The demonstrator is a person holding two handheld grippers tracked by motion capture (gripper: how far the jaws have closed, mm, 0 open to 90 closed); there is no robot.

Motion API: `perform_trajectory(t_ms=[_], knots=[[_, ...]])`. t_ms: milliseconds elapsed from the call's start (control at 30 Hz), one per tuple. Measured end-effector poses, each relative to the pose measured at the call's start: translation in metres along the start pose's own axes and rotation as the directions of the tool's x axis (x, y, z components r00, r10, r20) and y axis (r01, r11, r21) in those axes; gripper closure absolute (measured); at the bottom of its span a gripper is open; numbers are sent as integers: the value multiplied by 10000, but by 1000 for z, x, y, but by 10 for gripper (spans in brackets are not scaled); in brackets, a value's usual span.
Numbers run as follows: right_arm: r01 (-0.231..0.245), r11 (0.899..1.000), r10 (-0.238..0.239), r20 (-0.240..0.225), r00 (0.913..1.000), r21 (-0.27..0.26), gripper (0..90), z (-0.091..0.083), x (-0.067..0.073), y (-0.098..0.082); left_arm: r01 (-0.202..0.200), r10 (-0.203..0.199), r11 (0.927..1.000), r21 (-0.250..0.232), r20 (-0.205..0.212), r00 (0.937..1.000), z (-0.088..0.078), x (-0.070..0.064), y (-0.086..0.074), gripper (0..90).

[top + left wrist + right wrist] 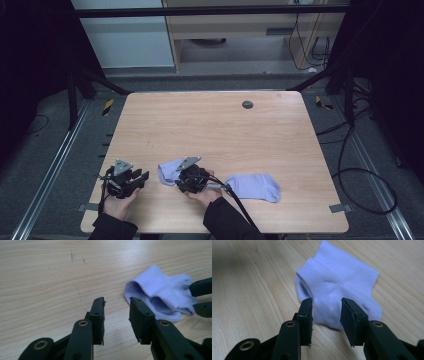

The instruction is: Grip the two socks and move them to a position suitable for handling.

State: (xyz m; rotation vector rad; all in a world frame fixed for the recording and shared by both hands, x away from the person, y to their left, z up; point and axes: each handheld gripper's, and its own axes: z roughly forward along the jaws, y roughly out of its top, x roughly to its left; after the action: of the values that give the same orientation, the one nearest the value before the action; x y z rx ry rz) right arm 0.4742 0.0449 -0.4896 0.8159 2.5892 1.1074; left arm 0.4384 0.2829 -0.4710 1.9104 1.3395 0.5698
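Note:
Two pale lilac socks lie near the front of the wooden table (210, 125). The crumpled one (169, 171) sits between my two grippers, and the flat one (253, 186) lies further right. My right gripper (179, 176) points left at the crumpled sock (337, 285). Its jaws (326, 306) stand apart, with the sock's near edge just in front of the tips and no pad pressing on it. My left gripper (143, 177) points right at the same sock (160, 292), open (116, 307), with bare table between its jaws. The right gripper's tips (201, 297) show beside the sock.
A small dark round cap (247, 104) sits in the table top near the far edge. The right gripper's cable (240, 205) trails across the front edge. Floor rails, cables and shelving surround the table.

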Motion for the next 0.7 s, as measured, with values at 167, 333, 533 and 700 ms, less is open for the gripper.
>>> perform_trajectory(t_ms=[167,333,533,700], knots=[[-55,9997,55,-21,10000,220,680,7,0,-2,-111,111,9999,77,48,9999,2,0,-1,641],[-273,9992,276,-111,9996,308,807,6,-2,-2,-182,180,9998,96,183,9997,5,-4,-1,630],[-849,9964,847,-209,9962,-68,838,2,-4,-1,-445,435,9987,232,384,9983,12,-12,-2,585],[-1148,9914,1148,-44,9934,-623,839,-5,-5,0,-604,593,9980,204,512,9969,17,-18,-1,564]])
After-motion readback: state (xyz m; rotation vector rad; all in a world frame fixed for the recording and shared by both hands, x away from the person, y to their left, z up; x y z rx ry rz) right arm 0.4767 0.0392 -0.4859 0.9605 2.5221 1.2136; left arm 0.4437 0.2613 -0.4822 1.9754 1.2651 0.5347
